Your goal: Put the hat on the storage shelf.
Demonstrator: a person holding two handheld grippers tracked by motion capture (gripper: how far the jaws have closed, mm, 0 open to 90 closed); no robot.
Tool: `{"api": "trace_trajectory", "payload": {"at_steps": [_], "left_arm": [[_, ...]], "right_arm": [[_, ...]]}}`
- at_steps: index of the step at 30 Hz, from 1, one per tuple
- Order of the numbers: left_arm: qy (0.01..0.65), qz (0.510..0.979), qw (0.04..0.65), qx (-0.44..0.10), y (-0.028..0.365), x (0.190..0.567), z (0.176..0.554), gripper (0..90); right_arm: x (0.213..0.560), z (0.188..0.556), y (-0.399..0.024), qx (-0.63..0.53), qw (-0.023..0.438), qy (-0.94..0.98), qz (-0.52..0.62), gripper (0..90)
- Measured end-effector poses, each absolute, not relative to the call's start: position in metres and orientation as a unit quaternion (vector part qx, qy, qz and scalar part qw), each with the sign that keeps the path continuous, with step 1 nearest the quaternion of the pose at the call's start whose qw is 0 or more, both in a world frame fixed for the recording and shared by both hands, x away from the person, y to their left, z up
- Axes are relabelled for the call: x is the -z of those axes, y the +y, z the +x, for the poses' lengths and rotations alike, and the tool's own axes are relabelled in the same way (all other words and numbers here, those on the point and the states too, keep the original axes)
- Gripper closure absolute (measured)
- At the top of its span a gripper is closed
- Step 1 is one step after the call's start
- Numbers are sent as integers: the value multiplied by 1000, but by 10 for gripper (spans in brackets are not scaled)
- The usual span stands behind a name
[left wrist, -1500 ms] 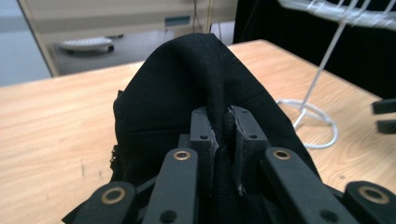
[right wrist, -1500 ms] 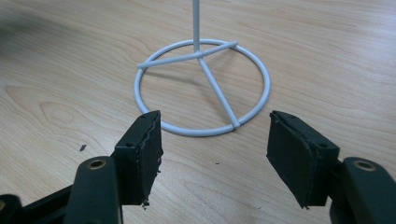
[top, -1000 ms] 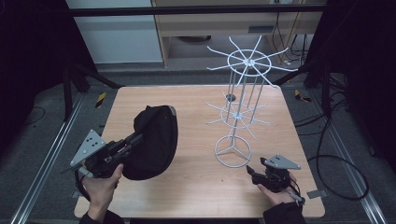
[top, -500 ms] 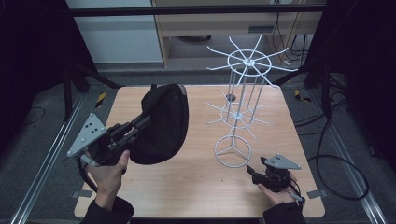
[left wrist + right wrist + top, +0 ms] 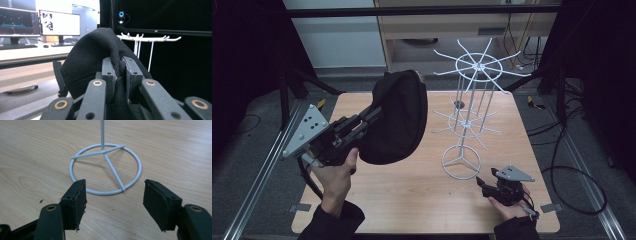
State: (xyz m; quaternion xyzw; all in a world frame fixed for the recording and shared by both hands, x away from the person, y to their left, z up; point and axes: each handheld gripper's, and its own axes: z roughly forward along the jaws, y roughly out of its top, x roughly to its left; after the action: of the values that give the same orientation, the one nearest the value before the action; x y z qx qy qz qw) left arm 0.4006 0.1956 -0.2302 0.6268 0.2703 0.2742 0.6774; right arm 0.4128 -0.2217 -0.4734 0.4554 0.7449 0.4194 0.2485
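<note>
— So, any brand or writing on that black cap?

— None I can read. It is plain black cloth with stitched seams, and a strap with a small metal buckle hangs at its edge in the left gripper view.

— Where is it?

— Lifted clear above the left half of the table, beside the white wire rack. The left gripper has its jaws pinched tight on a fold of the cloth.

— And the other one?

— The right gripper rests near the table's front right corner, jaws standing wide with nothing between them, just in front of the rack's ring base.
</note>
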Motion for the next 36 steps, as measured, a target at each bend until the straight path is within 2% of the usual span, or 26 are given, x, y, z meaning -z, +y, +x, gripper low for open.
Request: {"api": "trace_trajectory", "payload": {"at_steps": [8,19,36], "left_arm": [[260,606,698,-278,198,209,397,797],[240,603,704,-288,183,189,396,797],[235,629,696,-253,145,197,420,795]], "right_arm": [[473,413,-221,-419,246,745,457,349],[473,413,-222,-419,246,745,457,346],[474,413,-222,-420,245,746,455,345]]}}
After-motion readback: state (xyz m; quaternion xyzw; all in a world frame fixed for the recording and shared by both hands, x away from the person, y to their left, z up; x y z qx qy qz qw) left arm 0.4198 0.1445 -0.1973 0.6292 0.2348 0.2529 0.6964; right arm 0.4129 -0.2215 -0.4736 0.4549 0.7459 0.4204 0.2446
